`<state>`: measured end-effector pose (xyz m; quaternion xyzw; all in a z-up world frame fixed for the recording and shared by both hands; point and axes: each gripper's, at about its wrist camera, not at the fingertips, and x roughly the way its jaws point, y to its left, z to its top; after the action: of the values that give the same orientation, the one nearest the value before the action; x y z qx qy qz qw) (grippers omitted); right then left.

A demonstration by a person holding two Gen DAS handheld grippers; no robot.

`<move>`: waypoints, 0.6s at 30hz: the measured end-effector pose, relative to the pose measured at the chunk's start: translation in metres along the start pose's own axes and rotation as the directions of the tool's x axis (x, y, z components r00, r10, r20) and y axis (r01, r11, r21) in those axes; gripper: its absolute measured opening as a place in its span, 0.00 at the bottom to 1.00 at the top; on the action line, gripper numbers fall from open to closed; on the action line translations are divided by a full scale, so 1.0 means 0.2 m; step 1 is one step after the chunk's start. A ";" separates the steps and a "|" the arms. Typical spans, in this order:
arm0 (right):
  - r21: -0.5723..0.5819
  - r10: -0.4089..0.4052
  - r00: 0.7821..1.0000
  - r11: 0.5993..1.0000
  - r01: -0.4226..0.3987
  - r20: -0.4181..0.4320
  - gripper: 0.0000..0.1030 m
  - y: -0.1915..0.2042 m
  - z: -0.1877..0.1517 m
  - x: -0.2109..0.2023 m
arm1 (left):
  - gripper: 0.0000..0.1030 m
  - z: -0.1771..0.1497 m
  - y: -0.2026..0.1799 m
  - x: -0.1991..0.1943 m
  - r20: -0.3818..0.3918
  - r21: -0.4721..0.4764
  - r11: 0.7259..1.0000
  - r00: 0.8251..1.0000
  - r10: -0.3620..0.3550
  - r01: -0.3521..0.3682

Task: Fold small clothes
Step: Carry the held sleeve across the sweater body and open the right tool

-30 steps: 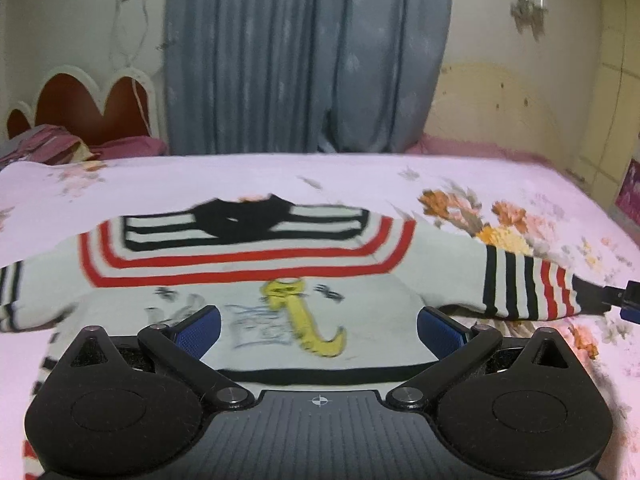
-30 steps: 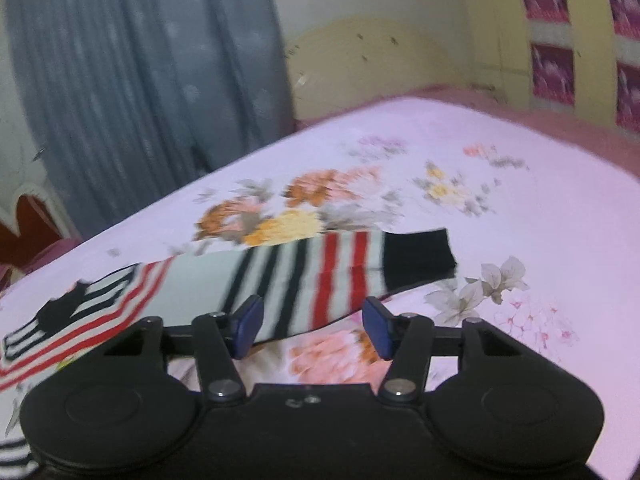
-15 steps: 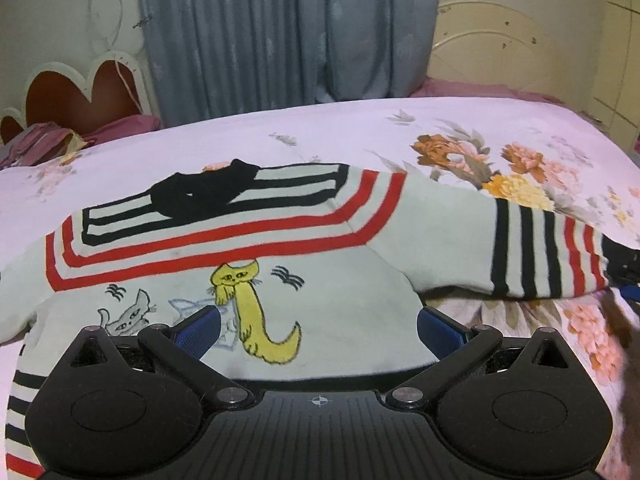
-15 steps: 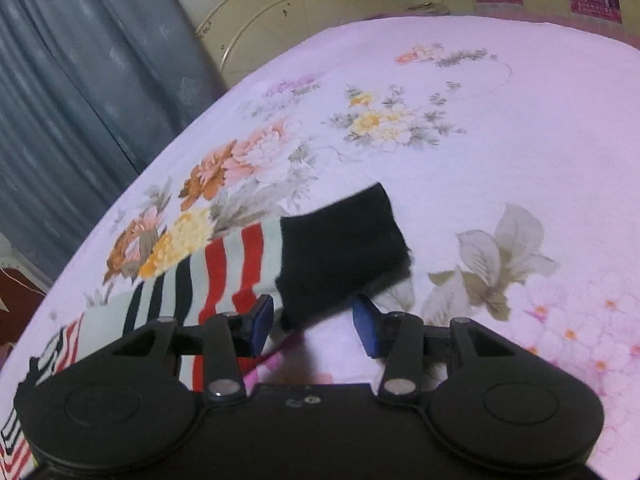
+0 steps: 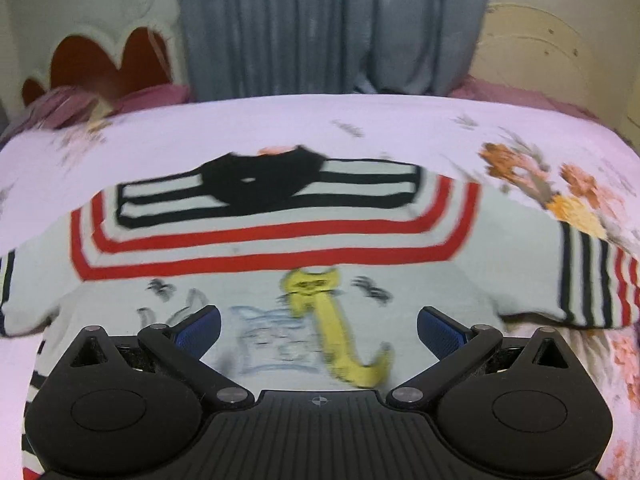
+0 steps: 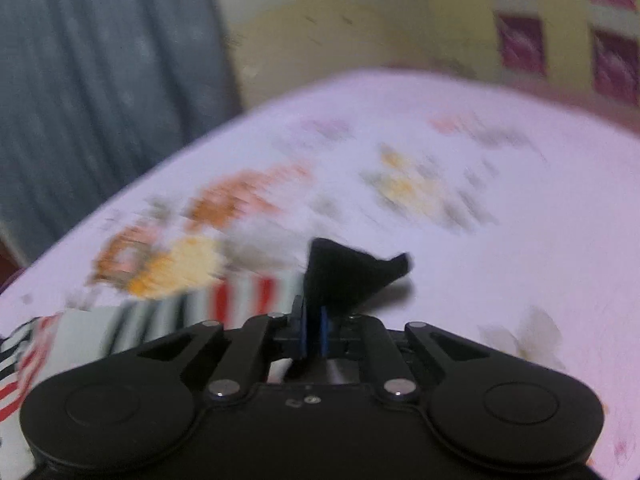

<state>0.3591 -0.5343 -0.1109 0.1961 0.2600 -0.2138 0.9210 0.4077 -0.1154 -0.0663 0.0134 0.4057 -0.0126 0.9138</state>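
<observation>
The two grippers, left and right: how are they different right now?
The left gripper has its blue fingers spread wide with nothing pinched; the right gripper is closing tight on the sweater's black cuff. The left one hangs over the sweater's front with the cat pictures; the right one is out at the sleeve's end, with the cuff bunched up. Both are black with blue pads, over the flowered bedsheet.

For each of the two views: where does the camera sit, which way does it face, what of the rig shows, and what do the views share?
Left wrist: on the left gripper, facing across the sweater toward the curtain; jaws wide apart.
Right wrist: on the right gripper, facing along the striped sleeve; jaws closing on its black cuff.
Shared: sweater, floral bedsheet, curtain.
</observation>
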 end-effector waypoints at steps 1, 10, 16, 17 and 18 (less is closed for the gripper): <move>-0.023 0.020 1.000 1.000 -0.020 0.009 0.06 0.05 0.01 -0.01 | 1.00 0.00 0.05 0.01 0.002 -0.020 1.000 1.000 0.007 -0.007; -0.204 0.289 0.956 0.935 -0.291 -0.042 0.06 0.78 -0.07 -0.09 | 1.00 -0.02 0.51 0.13 0.011 -0.099 0.995 1.000 0.020 -0.018; -0.333 0.397 0.901 0.837 -0.434 -0.175 0.06 1.35 -0.34 -0.11 | 1.00 -0.07 0.83 0.14 0.003 -0.173 0.985 1.000 0.011 -0.011; -0.352 0.407 0.893 0.820 -0.451 -0.195 0.06 1.43 -0.39 -0.11 | 1.00 -0.08 0.88 0.13 0.006 -0.183 0.983 1.000 0.004 -0.003; -0.374 0.416 0.883 0.800 -0.469 -0.218 0.06 1.52 -0.46 -0.11 | 1.00 -0.09 0.92 0.12 0.012 -0.190 0.982 1.000 -0.002 0.004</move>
<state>0.4567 -0.2317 -0.0945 0.0634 0.3035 0.0808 0.9473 0.4169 0.0693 -0.0944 -0.0747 0.3996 0.0247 0.9133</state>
